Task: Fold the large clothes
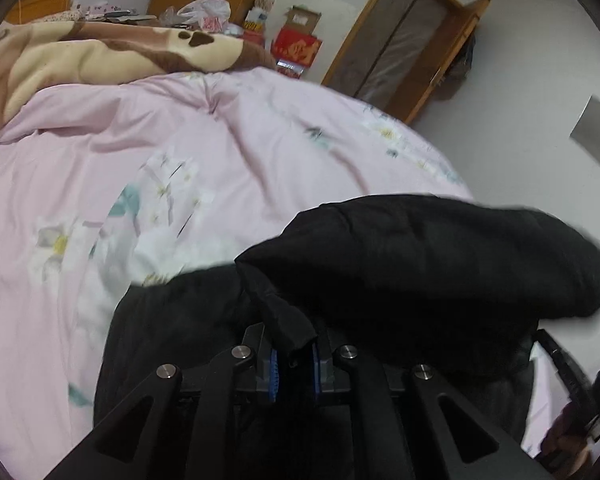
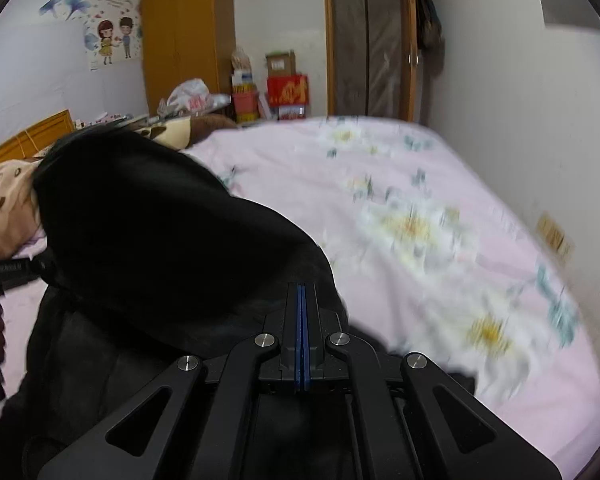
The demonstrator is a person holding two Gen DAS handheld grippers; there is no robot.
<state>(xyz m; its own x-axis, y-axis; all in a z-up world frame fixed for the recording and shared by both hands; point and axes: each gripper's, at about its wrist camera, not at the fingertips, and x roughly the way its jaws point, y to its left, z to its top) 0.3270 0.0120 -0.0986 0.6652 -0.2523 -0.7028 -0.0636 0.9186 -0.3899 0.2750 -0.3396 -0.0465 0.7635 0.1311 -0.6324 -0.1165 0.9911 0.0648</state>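
A large black garment (image 1: 440, 264) lies bunched at the near side of the pink floral quilt (image 1: 120, 184). My left gripper (image 1: 294, 354) is shut on a folded edge of the black garment, which rises between its blue pads. In the right wrist view the same garment (image 2: 148, 240) heaps up at the left. My right gripper (image 2: 302, 304) has its blue pads pressed together at the garment's edge; whether cloth sits between them is hidden. The other gripper shows at the right edge of the left wrist view (image 1: 580, 392).
A brown and cream blanket (image 1: 100, 56) lies at the bed's head. Red boxes (image 2: 288, 90) and a plastic bag (image 2: 188, 96) stand by a wooden wardrobe (image 2: 188, 36). A door (image 2: 368, 44) is behind the bed. A white wall (image 2: 520, 100) runs along the right side.
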